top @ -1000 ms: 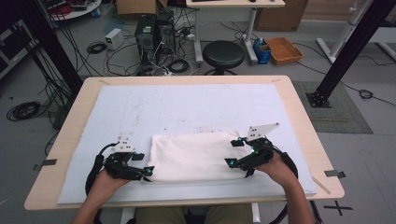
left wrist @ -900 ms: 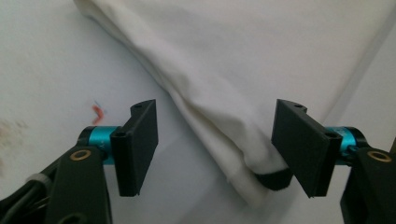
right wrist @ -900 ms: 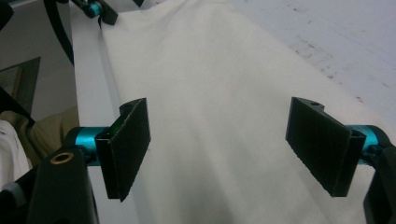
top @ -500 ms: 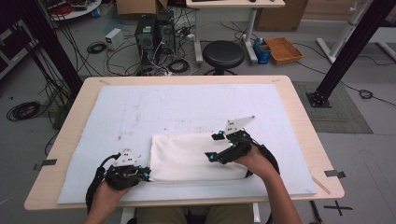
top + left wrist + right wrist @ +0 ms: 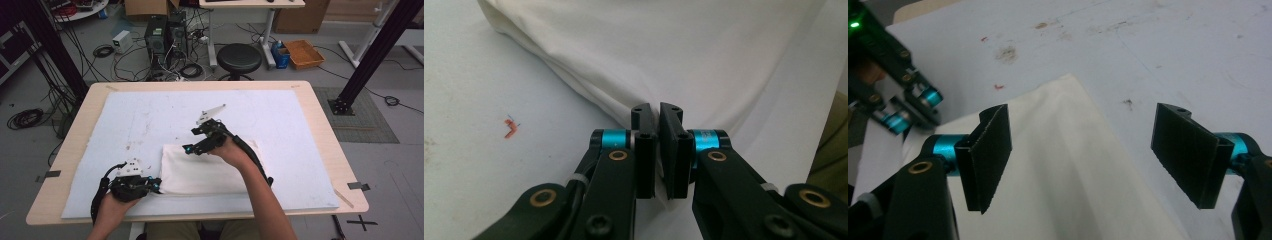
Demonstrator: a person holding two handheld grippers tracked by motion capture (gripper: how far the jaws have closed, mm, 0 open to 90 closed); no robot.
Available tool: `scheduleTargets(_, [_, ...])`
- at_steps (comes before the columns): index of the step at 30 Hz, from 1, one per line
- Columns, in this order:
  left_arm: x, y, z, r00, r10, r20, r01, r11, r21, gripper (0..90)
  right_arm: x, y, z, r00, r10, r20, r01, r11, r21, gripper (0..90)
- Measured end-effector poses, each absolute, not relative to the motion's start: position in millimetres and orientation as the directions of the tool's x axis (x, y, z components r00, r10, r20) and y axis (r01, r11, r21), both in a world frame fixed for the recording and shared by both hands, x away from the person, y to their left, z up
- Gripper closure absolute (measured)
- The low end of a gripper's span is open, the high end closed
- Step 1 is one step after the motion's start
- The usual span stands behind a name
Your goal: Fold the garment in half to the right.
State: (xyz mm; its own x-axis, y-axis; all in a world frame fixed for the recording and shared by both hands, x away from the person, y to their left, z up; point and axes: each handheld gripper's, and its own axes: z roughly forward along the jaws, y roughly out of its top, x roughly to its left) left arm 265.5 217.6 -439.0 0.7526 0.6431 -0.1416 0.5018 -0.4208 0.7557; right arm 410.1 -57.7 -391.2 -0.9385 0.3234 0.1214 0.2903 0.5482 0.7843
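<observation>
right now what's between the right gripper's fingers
Nothing is held: the right gripper hangs open over the folded white cloth, which fills the gap beneath in the right gripper view.

1. The cloth [image 5: 205, 170] is plain white with no pattern.
2. The mat [image 5: 150, 120] under it is pale blue-white with small brown and red spots.
3. The table [image 5: 320, 130] is light wood colour.
4. The left gripper [image 5: 657, 145] is black with bright blue rings and gold screws.
5. The right gripper [image 5: 1083, 155] is black with blue rings too.
6. The stool [image 5: 239, 56] is black.
7. The box [image 5: 304, 53] on the floor is orange-brown.
</observation>
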Motion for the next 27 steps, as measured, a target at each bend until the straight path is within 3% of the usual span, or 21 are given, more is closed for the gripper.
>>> scheduleTargets(13, [267, 219, -438, 0.779, 0.607, -0.157, 0.476, -0.410, 0.778, 84.9, 434, 18, -425, -0.933, 0.324, 0.155, 0.338, 0.651, 0.680, 41.7])
scheduleTargets(17, [269, 221, -438, 0.782, 0.602, -0.163, 0.471, -0.398, 0.787, 85.0, 434, 31, -431, -0.943, 0.309, 0.123, 0.313, 0.699, 0.643, 58.2])
scheduleTargets(20, [269, 223, -437, 0.779, 0.601, -0.177, 0.469, -0.371, 0.802, 85.0, 433, 35, -434, -0.956, 0.281, 0.081, 0.267, 0.729, 0.631, 84.0])
scheduleTargets(27, [267, 219, -427, 0.803, 0.558, -0.210, 0.435, -0.306, 0.847, 85.1, 431, 27, -420, -0.959, 0.268, 0.092, 0.260, 0.706, 0.659, 87.4])
